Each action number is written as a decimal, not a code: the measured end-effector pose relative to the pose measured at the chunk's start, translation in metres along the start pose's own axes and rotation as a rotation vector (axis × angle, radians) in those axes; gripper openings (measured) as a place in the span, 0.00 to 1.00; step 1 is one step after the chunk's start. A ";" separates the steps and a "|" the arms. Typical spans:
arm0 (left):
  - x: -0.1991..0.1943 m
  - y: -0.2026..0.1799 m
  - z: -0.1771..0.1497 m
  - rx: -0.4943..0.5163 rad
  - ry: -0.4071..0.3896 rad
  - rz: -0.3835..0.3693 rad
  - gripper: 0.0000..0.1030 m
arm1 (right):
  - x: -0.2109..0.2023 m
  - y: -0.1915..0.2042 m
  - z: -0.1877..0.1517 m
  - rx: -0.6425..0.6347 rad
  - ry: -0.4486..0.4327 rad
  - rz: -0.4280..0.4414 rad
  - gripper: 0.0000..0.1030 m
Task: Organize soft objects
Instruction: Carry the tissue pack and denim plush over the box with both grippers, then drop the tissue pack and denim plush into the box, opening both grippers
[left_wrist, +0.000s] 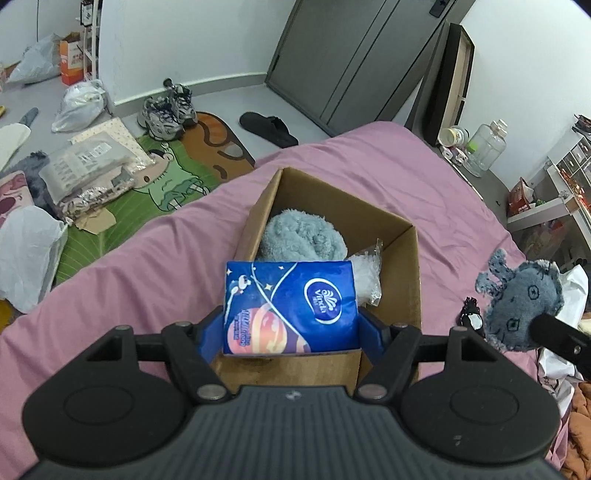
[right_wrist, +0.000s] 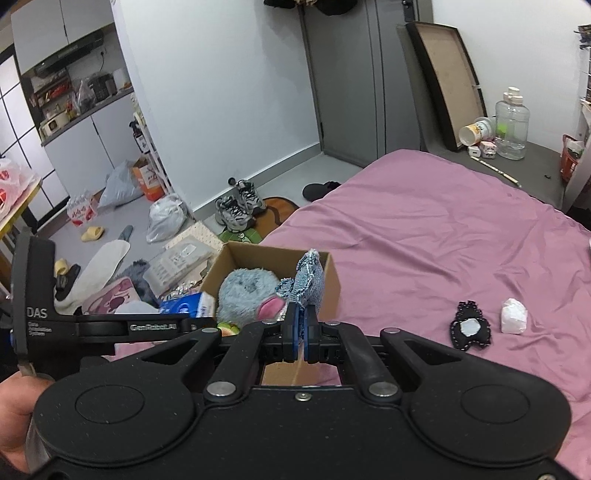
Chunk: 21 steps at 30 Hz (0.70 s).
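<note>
bed: wide bed under a smooth pink sheet (left_wrist: 351, 173); it carries everything below and runs ahead of both grippers
box: open brown cardboard box (left_wrist: 402, 236) on the sheet; directly ahead of and below the left gripper, ahead-left of the right gripper
left gripper: left gripper (left_wrist: 291, 325) clamped on a blue plastic-wrapped tissue pack printed with planets and a white logo (left_wrist: 291, 306); blue pads press its two short sides; pack hangs over the near edge of the box
plush: fluffy grey-blue plush toy with a pink patch (right_wrist: 245, 291) lying inside the box; past the tissue pack in the left view, just left of the right fingertips in the right view
right gripper: right gripper (right_wrist: 300, 325) fully clenched on a frayed blue denim fabric toy with stitched marks (right_wrist: 308, 282); toy sticks up from the pinched pads, in front of the box's right side; in the left view it sits well right of the box
clear bag: crinkled clear plastic bag (left_wrist: 365, 273) in the box's right corner; just beyond the tissue pack
black patch: small flat black fabric piece with a white centre (right_wrist: 470, 328) on the sheet; right of the right gripper, apart from the box
white wad: small white crumpled wad (right_wrist: 514, 315); just right of the black piece, not touching
</note>
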<state>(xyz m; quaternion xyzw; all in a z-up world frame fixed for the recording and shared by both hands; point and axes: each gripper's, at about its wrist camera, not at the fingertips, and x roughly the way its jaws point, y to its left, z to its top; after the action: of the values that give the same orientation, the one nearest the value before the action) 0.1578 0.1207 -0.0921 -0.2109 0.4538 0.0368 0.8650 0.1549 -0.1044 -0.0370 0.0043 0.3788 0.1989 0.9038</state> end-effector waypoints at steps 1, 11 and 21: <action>0.001 0.000 0.000 0.003 0.001 0.001 0.70 | 0.001 0.002 0.000 -0.003 0.001 0.000 0.02; -0.011 -0.005 0.004 0.014 -0.016 -0.017 0.77 | 0.001 0.013 0.002 -0.008 -0.003 0.001 0.02; -0.030 0.005 0.009 0.004 -0.032 0.016 0.77 | 0.020 0.014 -0.003 0.077 -0.009 0.091 0.09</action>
<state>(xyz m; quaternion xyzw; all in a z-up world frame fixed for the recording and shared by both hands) 0.1458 0.1325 -0.0648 -0.2051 0.4417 0.0462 0.8722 0.1603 -0.0846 -0.0505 0.0575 0.3814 0.2251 0.8947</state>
